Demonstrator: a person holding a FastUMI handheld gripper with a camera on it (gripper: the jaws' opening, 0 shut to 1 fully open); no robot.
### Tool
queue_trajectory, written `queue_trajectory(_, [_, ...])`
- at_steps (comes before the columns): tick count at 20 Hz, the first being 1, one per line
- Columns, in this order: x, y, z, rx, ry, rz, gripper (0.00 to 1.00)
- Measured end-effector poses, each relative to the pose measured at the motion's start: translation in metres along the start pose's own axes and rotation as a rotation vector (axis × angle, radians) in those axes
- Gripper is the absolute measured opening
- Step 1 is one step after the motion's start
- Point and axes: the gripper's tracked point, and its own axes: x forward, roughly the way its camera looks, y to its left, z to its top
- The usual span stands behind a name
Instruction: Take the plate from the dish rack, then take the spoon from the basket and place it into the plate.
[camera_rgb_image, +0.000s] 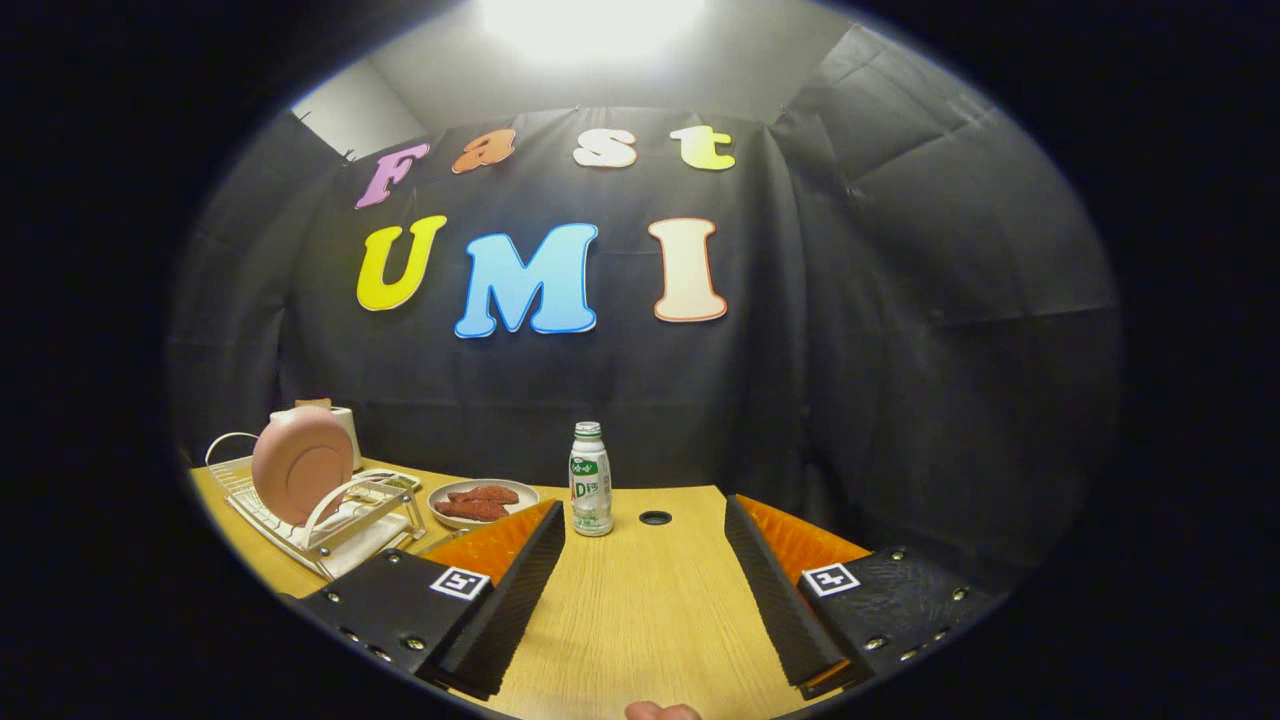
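The gripper (645, 580) hovers over the wooden counter (640, 610) with its two black fingers (515, 590) spread wide apart and nothing between them but bare wood. Each finger has a ribbed inner pad, an orange backing and a small square marker on top.

The pink plate (302, 463) stands upright on its edge in the white wire dish rack (330, 520), which sits on the counter well off to the left, beyond and outside the left finger. The plate leans slightly back, its underside ring facing the camera. It is clear of the fingers, not touched by either of them. Behind the rack, against the booth wall, stands a pale boxy appliance (345, 425), partly hidden by the plate.

Just right of the rack, past the tip of the left finger, a shallow dish (482, 500) holds a few reddish-brown pieces of food (475, 503). Between the rack and this dish lies a small flat item (390, 480), too small to tell what it is.

Straight ahead of the fingers, a little nearer the left one, a small white bottle with a green label (590, 480) stands upright on the counter. Beside it to the right is a dark round hole (655, 518) in the counter surface.

A fingertip of the person's hand (660, 711) shows at the near end, behind the gripper.
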Motion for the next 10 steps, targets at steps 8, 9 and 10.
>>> queue_trajectory(8, [-0.046, 0.058, 0.101, -0.006, -0.018, 0.012, 0.98])
queue_trajectory(9, [-0.047, 0.067, 0.109, 0.004, -0.023, 0.014, 0.98])
queue_trajectory(10, [-0.048, 0.073, 0.117, 0.004, -0.025, 0.012, 0.98])
